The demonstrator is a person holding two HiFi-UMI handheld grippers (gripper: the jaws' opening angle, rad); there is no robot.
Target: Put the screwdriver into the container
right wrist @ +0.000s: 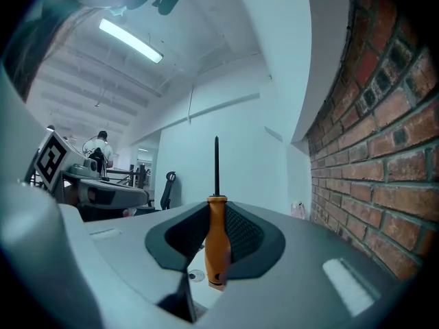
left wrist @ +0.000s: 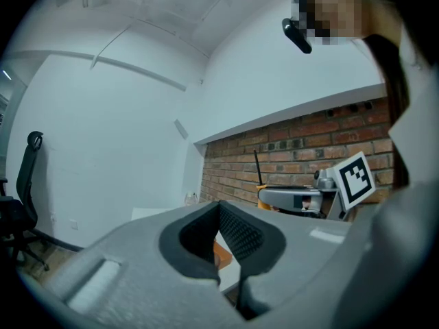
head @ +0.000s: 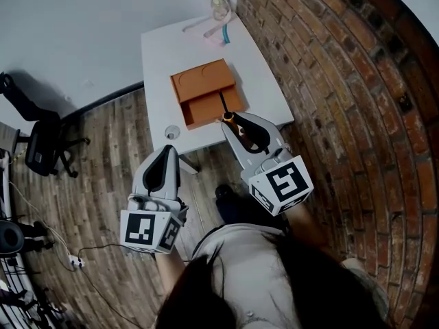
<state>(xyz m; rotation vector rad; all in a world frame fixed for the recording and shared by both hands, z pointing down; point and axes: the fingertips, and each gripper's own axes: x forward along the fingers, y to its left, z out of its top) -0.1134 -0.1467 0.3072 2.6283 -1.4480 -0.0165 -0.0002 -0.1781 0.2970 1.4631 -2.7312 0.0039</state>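
Your right gripper [head: 231,119] is clamped on the screwdriver [head: 223,103]: in the right gripper view the jaws are closed on the orange handle [right wrist: 217,242], with the dark shaft standing straight up past the fingertips and the butt of the handle hanging below the pads. In the head view the gripper sits at the near edge of the white table [head: 164,53], and the shaft lines up with the near half of the orange container [head: 202,81], which lies in the middle of the table. The screwdriver is in the jaws, not in the container. How high the tip rides above the container you cannot tell from here. Your left gripper [head: 168,151] hangs off the table's near edge, over the wooden floor [head: 103,204], beside the right one. In its own view the pads [left wrist: 240,235] meet at the tips with nothing between them. A brick wall [head: 343,94] runs along your right and a black chair [head: 41,146] stands well off to the left.
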